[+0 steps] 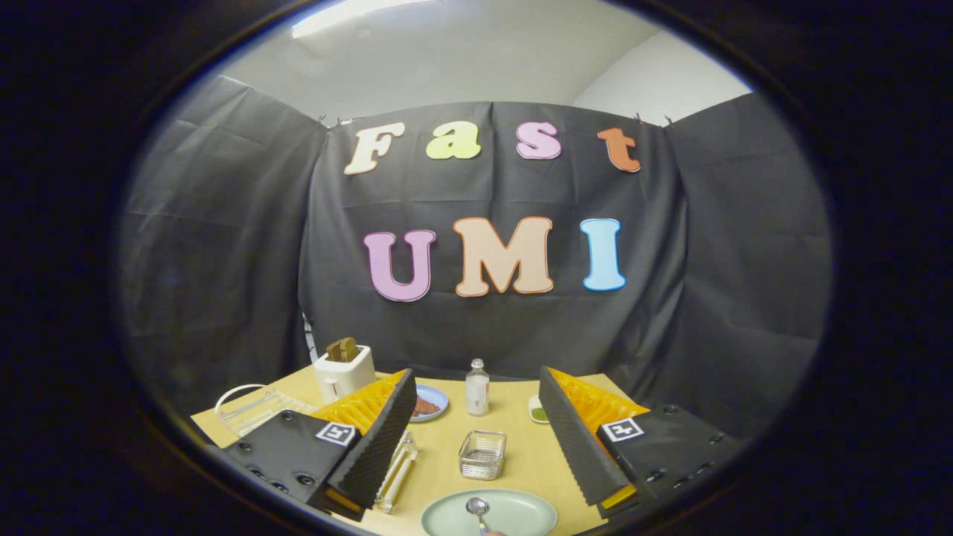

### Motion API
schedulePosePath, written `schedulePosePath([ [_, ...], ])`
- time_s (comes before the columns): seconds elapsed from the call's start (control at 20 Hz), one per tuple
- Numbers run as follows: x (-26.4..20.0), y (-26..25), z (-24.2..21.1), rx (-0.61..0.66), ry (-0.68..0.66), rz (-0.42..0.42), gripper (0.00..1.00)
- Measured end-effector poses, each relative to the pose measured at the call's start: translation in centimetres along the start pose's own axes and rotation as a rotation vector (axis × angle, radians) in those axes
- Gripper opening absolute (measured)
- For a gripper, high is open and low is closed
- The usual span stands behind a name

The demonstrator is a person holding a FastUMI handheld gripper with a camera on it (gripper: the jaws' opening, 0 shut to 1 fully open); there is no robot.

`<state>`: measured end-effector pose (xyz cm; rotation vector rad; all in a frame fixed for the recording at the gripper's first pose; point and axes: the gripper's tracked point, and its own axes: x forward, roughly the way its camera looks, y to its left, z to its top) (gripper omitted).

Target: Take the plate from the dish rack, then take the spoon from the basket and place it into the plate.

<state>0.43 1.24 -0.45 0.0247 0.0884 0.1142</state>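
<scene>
Bare wooden table (521,458) lies around the plate (521,514), which sits near the table's edge; a small wire basket (482,454) stands just beyond it. The smooth pale green plate holds a shiny metal spoon (476,508). The gripper (476,439) is spread wide, holding nothing, its ribbed fingers (383,439) flanking the basket

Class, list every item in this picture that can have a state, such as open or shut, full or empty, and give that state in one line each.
Black-and-orange tongs: open, holding nothing.
Pale green oval plate: flat on the wooden table, spoon in it.
Metal spoon: lying in the plate.
Small wire mesh basket: upright, empty.
White toaster: brown toast sticking up.
Clear glass bottle: upright, capped.
Small blue dish: holds something reddish-brown.
</scene>
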Motion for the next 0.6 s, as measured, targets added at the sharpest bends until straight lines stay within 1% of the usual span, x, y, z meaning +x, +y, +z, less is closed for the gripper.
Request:
schedulePosePath([
  [0.25, 0.4, 0.1, 0.3, 0.032, 0.003, -0.005, 1.0],
  [0.6, -0.1, -0.3, 1.1, 0.032, -0.017, -0.021, 1.0],
])
